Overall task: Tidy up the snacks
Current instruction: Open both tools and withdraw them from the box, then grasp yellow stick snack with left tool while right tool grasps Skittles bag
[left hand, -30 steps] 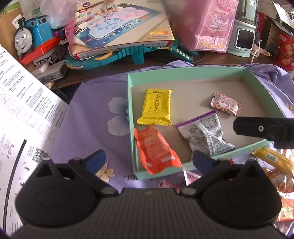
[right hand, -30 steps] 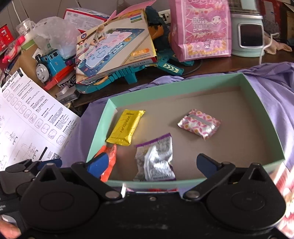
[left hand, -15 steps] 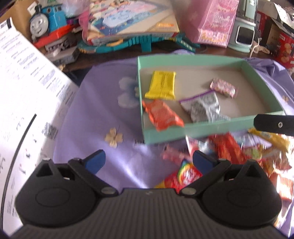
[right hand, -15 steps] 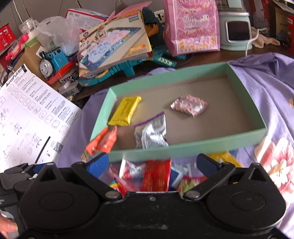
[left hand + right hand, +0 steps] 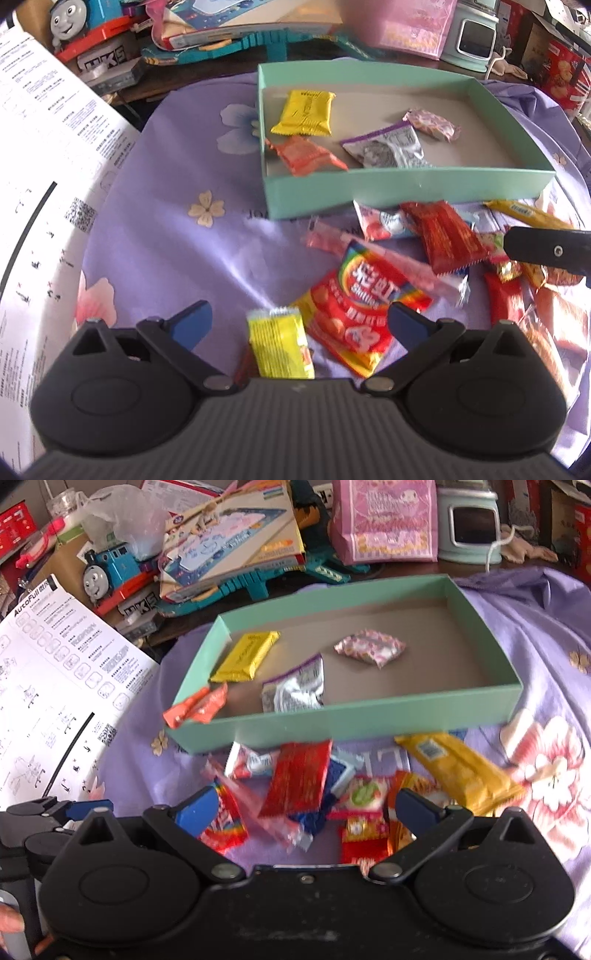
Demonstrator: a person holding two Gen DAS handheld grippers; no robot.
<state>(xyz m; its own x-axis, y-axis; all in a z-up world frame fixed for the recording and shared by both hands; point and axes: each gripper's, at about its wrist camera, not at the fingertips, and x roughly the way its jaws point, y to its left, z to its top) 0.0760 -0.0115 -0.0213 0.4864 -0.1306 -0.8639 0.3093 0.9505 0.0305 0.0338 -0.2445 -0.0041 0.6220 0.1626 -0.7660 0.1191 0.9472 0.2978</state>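
A mint green box (image 5: 406, 182) (image 5: 332, 723) on a purple flowered cloth holds a yellow pack (image 5: 304, 112), an orange pack (image 5: 306, 155), a silver-purple pack (image 5: 388, 147) and a pink patterned pack (image 5: 432, 123). Several loose snacks lie in front of it: a rainbow Skittles pack (image 5: 362, 306), a small yellow pack (image 5: 279, 343), a red pack (image 5: 447, 234) (image 5: 299, 779), a long yellow bar (image 5: 461, 771). My left gripper (image 5: 299, 321) is open and empty above the Skittles and yellow packs. My right gripper (image 5: 303, 808) is open and empty over the pile.
A large white instruction sheet (image 5: 44, 147) lies on the left. Behind the box stand a toy train (image 5: 107, 572), a boxed drawing mat (image 5: 236, 542), a pink bag (image 5: 388, 520) and a mint device (image 5: 469, 528).
Both grippers have pulled back from over the box toward the near side. The loose snack pile has come into view under them. Both stay open.
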